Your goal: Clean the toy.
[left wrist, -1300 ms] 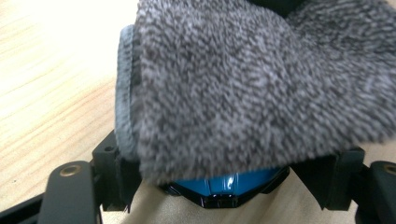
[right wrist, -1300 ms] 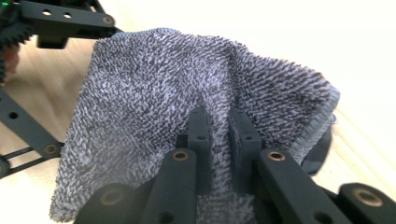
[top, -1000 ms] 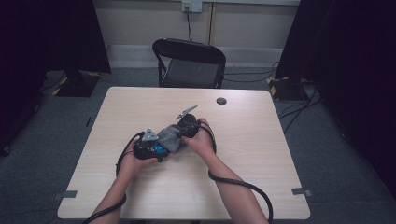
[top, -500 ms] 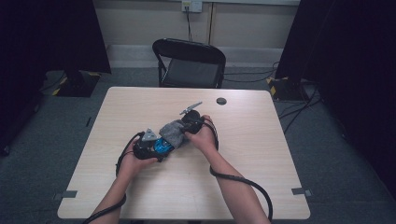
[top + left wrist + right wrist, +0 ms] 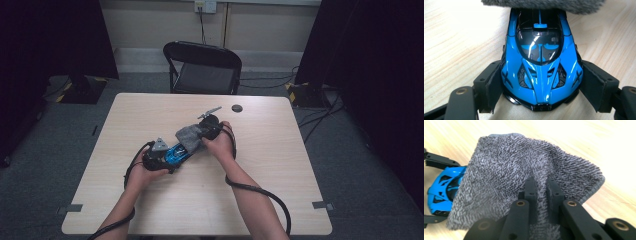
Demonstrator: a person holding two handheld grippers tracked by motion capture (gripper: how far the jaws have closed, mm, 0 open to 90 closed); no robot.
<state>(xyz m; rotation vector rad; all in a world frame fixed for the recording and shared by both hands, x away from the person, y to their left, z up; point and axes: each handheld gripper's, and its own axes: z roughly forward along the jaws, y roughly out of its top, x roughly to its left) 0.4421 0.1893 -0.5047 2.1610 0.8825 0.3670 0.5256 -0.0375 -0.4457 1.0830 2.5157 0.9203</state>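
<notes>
Left gripper view shows the left gripper [image 5: 541,82] clamping the blue car's [image 5: 541,62] sides on the table [image 5: 456,45]; right gripper view shows the right gripper [image 5: 541,188] pinching the grey cloth [image 5: 506,170] draped over the car's far end.

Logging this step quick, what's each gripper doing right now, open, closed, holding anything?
Left gripper: closed on the blue toy car, pads against its sides.
Right gripper: shut on the grey cloth, which lies over the car.
</notes>
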